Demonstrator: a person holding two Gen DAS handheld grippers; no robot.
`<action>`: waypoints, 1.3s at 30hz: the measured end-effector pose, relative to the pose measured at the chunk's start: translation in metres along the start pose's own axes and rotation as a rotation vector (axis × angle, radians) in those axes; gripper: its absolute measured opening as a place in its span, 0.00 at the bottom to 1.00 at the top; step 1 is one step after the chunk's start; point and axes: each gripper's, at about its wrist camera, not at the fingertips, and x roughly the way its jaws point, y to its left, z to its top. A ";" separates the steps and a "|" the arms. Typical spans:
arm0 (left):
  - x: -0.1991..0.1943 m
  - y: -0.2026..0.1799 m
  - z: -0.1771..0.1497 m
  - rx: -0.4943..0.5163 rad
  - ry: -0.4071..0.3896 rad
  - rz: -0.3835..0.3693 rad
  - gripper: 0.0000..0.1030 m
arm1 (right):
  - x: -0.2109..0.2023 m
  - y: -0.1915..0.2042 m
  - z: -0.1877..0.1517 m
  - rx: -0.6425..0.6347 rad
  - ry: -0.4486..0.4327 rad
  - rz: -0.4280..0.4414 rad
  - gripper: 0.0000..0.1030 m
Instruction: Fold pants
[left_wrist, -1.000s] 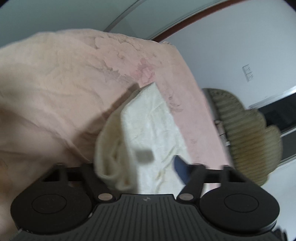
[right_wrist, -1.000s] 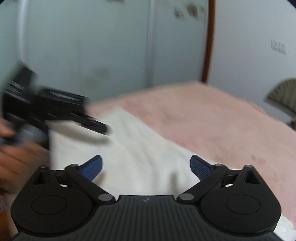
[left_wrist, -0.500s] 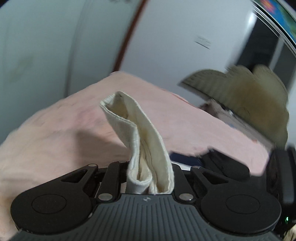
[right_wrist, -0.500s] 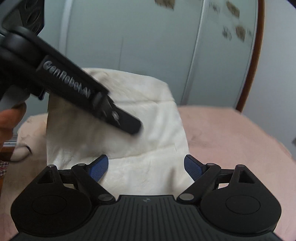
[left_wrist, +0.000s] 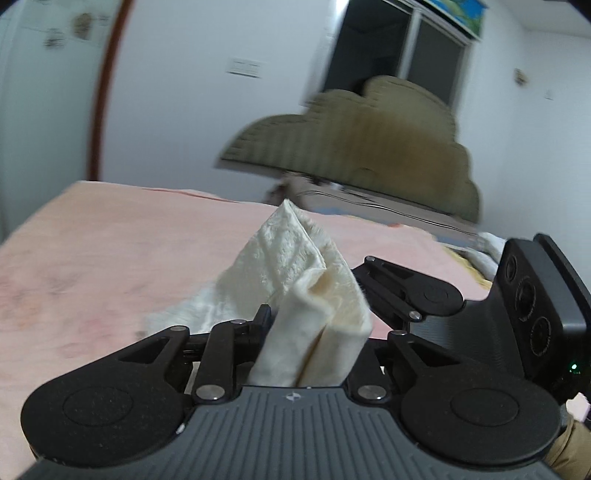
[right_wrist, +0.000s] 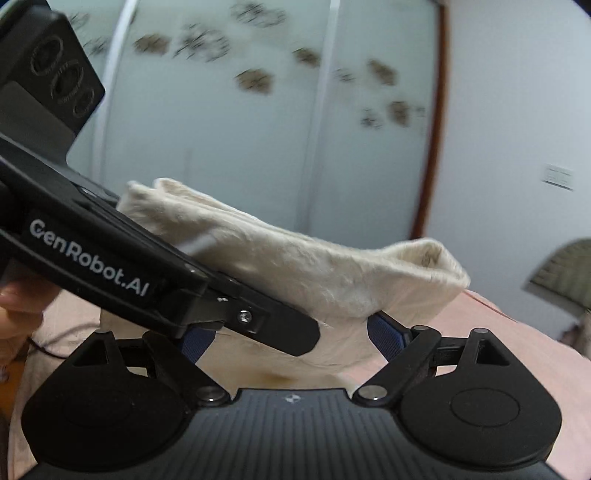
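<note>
Left gripper (left_wrist: 314, 325) has its jaws close together around a thick bunched fold of the cream pants (left_wrist: 295, 269), easing apart a little now with the cloth packed between them and pads apparently pressing on it; the fold stands up out of the jaws, one corner trailing down to the bed. Right gripper (right_wrist: 295, 332) has jaws spread wide, two blue pads (right_wrist: 384, 332) visible, cloth lying in the gap but neither pad pressing it. One pair of pants, two grippers, one bed. In the right wrist view the pants (right_wrist: 314, 273) hang lifted as a folded band running from the left gripper (right_wrist: 291, 332) at left across to a loose rounded end at right, lower part draping toward the right jaws. Left gripper body crosses that view diagonally, angled down to the right, fingers (right_wrist: 18, 295) of a hand on its handle at far left. Right gripper (left_wrist: 417, 295) shows at right in the left view, pointing left, just beside the cloth. Pink bedspread (left_wrist: 110, 258) below, scalloped olive headboard (left_wrist: 369, 147) behind, blurred.
</note>
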 end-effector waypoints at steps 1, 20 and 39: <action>0.006 -0.012 -0.004 0.016 0.003 -0.014 0.21 | -0.015 -0.003 -0.005 0.025 -0.008 -0.015 0.87; 0.117 -0.137 -0.071 0.097 0.165 -0.121 0.29 | -0.095 -0.058 -0.083 0.223 0.122 -0.202 0.87; 0.120 -0.099 -0.062 -0.033 0.342 -0.428 0.70 | -0.188 -0.050 -0.109 0.478 0.292 -0.547 0.87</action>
